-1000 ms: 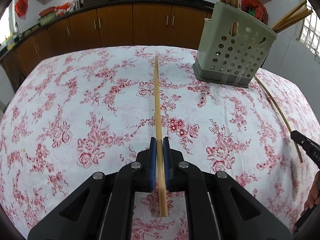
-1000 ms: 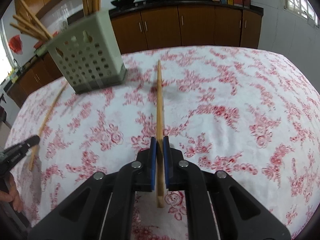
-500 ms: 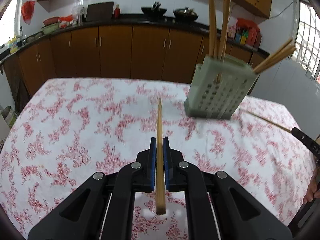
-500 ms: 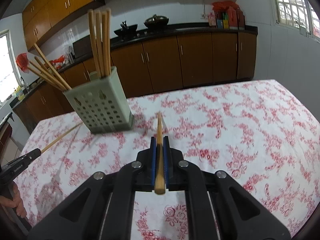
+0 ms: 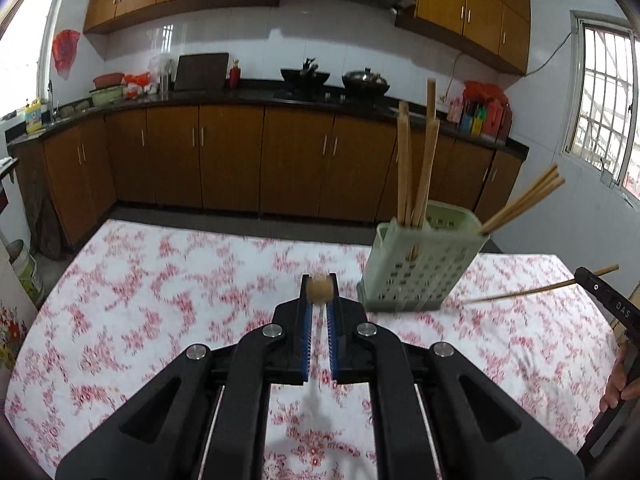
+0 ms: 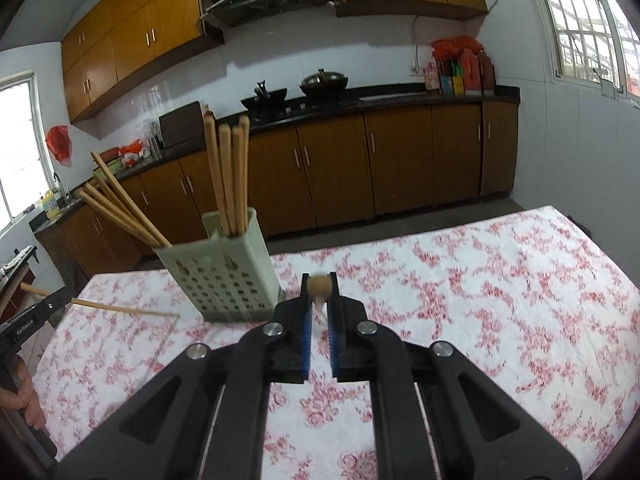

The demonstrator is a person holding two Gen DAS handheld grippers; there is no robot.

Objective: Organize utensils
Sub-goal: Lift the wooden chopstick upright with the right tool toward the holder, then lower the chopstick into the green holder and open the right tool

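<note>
My left gripper (image 5: 319,283) is shut on a wooden chopstick (image 5: 320,292), which I see end-on as a round tip between the blue pads, held above the table. In the same way my right gripper (image 6: 319,281) is shut on a second chopstick (image 6: 319,287). A pale green perforated holder (image 5: 420,264) with several chopsticks upright and leaning in it stands on the table ahead and to the right of the left gripper. In the right wrist view the holder (image 6: 224,276) is ahead and to the left. Each view shows the other gripper's chopstick (image 5: 532,290) (image 6: 120,309) pointing towards the holder's base.
A floral tablecloth (image 5: 160,300) covers the table, whose far edge lies just beyond the holder. Behind it run brown cabinets (image 5: 296,160) under a dark counter with woks. A person's hand (image 5: 620,384) grips the right tool's handle; the other hand (image 6: 24,396) shows at the left edge.
Both grippers rose off the table, each still gripping its chopstick. They tilted up, so the sticks shrank from full lengths to end-on tips and the kitchen wall came into view.
</note>
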